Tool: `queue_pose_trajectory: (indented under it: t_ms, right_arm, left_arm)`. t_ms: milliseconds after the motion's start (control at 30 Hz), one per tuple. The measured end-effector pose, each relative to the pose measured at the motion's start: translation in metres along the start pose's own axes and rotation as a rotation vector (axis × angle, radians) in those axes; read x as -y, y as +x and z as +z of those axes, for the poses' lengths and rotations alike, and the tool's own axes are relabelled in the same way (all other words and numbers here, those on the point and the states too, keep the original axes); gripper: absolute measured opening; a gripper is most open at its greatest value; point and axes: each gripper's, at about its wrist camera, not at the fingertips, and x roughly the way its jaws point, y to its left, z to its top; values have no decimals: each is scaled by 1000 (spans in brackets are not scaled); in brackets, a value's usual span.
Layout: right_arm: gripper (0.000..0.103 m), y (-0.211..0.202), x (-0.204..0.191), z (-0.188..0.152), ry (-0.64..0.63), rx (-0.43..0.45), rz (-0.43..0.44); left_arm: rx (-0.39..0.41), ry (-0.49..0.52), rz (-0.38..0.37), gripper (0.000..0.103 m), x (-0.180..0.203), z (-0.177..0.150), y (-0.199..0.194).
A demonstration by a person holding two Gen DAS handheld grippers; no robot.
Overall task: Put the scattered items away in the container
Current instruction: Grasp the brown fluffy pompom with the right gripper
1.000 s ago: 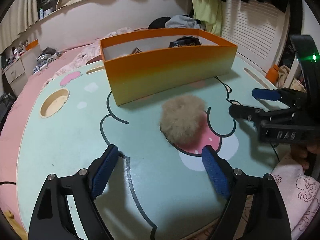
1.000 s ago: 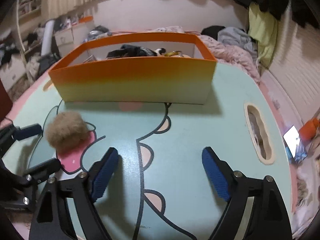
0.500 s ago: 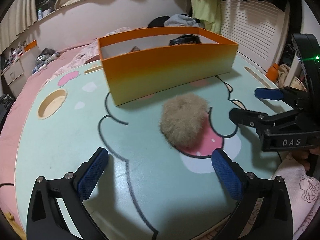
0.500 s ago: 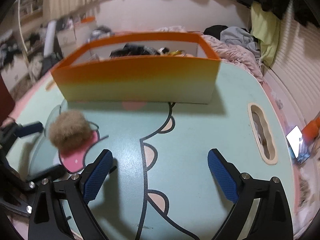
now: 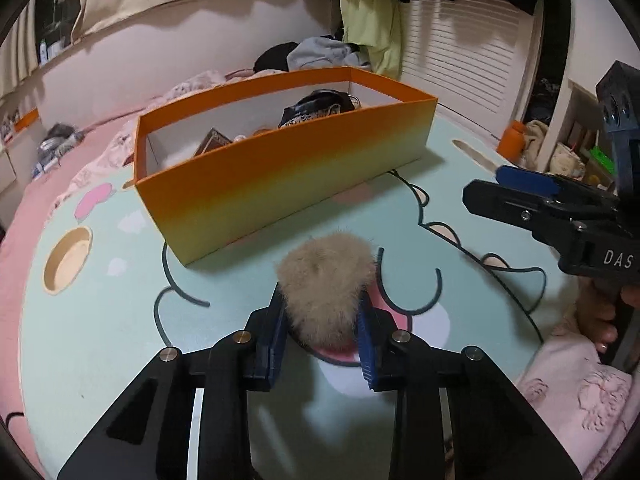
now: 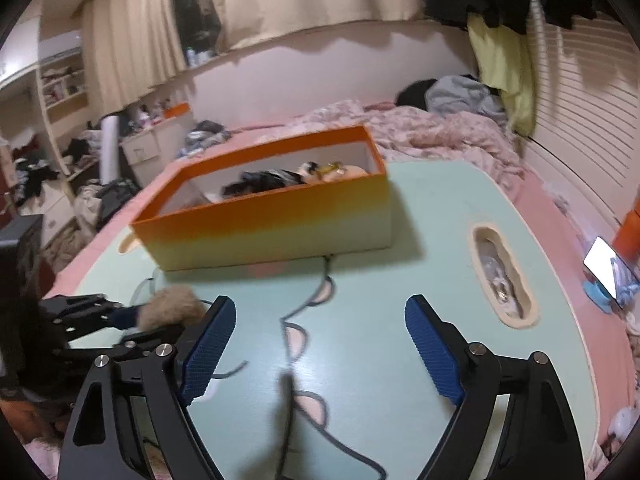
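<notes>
A fluffy beige ball (image 5: 326,280) lies on the mint table in front of the orange box (image 5: 280,176). My left gripper (image 5: 322,300) has the ball between its blue pads, which squeeze its sides as the jaws are closing. The box holds dark cloth and small items. In the right wrist view the ball (image 6: 170,306) shows at the left, in the left gripper (image 6: 132,320). My right gripper (image 6: 320,312) hovers over bare table before the box (image 6: 280,220); its jaws stand wide, are closing slightly, and have nothing between them. It also appears at the right edge (image 5: 486,184).
The table (image 6: 420,220) has a round cutout (image 5: 68,260) at the left and an oval slot (image 6: 502,276) at the right. A phone (image 6: 604,268) lies beyond the right rim. A person's hand (image 5: 600,320) holds the right gripper. A bed with pink bedding lies behind.
My left gripper went from wide open to closed around the fluffy ball. The right gripper rose and tilted, so more of the room shows in its view.
</notes>
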Motion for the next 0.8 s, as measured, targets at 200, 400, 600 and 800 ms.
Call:
queue_pose_trajectory:
  t_ms: [200,400,600,800]
  right_arm:
    - [74,12,5,7,98,-83,354]
    - [73,30,15,6,320,-194,671]
    - [23,39,8,4,353,-230,727]
    - [21,32,-8,45,231,-177,632]
  left_arm:
    - [108,47,-92,31,13,-3,-33]
    - [190,158,-123,31,35,0,-57]
    - [172,213,-85,31,46,2,-45]
    - [204,232,-72,31,35,28,-44]
